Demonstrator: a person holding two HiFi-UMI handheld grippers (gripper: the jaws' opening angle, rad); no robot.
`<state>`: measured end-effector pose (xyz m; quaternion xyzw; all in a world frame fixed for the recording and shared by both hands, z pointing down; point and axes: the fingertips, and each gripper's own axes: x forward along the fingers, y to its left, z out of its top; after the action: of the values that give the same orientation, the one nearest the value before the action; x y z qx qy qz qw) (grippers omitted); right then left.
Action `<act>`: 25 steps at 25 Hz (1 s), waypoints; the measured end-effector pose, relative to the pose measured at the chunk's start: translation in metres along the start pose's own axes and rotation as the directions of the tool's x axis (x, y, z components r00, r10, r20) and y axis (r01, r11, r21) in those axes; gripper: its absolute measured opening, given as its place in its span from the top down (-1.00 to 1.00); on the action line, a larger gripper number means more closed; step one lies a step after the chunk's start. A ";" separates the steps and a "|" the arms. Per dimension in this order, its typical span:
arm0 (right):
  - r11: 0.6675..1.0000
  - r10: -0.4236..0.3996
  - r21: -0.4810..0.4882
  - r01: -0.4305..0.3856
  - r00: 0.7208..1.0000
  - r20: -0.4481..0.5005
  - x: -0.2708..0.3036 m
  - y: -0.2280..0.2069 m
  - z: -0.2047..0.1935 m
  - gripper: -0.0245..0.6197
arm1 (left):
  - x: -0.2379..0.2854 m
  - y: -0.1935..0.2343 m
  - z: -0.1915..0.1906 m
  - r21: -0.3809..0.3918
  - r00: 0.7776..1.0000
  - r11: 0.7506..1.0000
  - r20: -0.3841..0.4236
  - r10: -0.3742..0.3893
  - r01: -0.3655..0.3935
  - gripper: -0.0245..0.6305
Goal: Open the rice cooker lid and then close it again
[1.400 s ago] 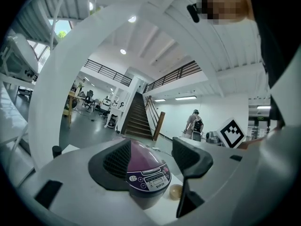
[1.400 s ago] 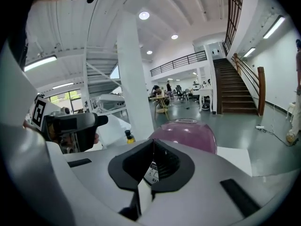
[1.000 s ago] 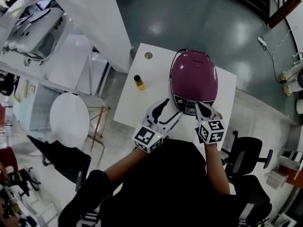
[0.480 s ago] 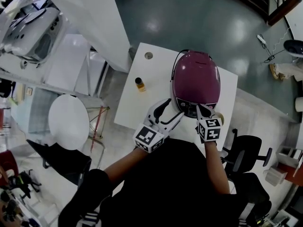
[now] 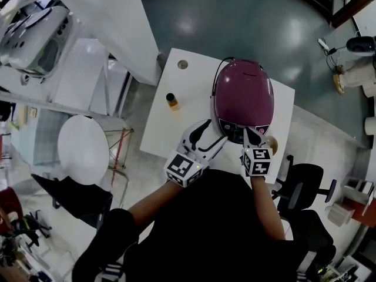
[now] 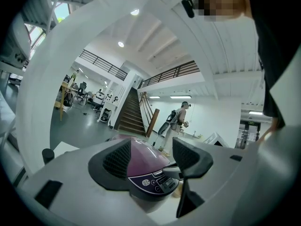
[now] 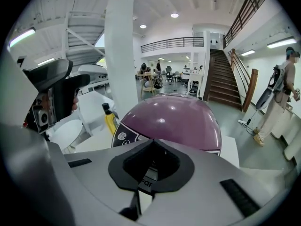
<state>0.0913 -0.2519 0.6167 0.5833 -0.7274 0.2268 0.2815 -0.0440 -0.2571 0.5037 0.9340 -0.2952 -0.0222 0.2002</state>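
Note:
The purple rice cooker (image 5: pixel 242 97) stands on a white table (image 5: pixel 170 125) with its lid down. My right gripper (image 5: pixel 246 134) is shut, and its joined tips rest on the front control panel at the lid's edge. In the right gripper view the shut jaws (image 7: pixel 149 167) point down at the cooker (image 7: pixel 175 119). My left gripper (image 5: pixel 210 134) is open beside the cooker's front left, holding nothing. In the left gripper view the cooker (image 6: pixel 141 157) and its panel show between the spread fingers of that gripper (image 6: pixel 150 160).
A small yellow bottle (image 5: pixel 172 101) stands on the table left of the cooker, also visible as the bottle (image 7: pixel 109 119). A black office chair (image 5: pixel 305 187) is at the right, a round white table (image 5: pixel 82 148) at the left. A person (image 6: pixel 181 121) stands far off.
My right gripper has dipped a little toward the cooker's front panel and tilted steeper. The left gripper has stayed where it was. The lid is still down.

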 end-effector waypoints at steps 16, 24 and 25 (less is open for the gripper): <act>1.000 0.013 -0.021 -0.014 0.999 -0.033 0.002 0.000 0.001 0.93 | -0.010 0.001 -0.007 -0.010 1.000 1.000 0.015 0.021 -0.020 0.15; 0.998 0.010 -0.056 -0.011 1.000 -0.021 0.006 0.001 0.004 0.93 | -0.025 0.002 -0.014 -0.025 0.998 0.998 0.008 0.059 -0.058 0.15; 0.999 0.015 -0.050 -0.017 1.000 -0.027 0.007 0.001 0.001 0.93 | -0.026 0.000 -0.015 -0.026 0.998 0.998 0.004 0.060 -0.060 0.15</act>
<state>0.0896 -0.2573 0.6204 0.5671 -0.7338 0.2183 0.3039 -0.0636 -0.2370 0.5160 0.9220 -0.3231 -0.0223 0.2121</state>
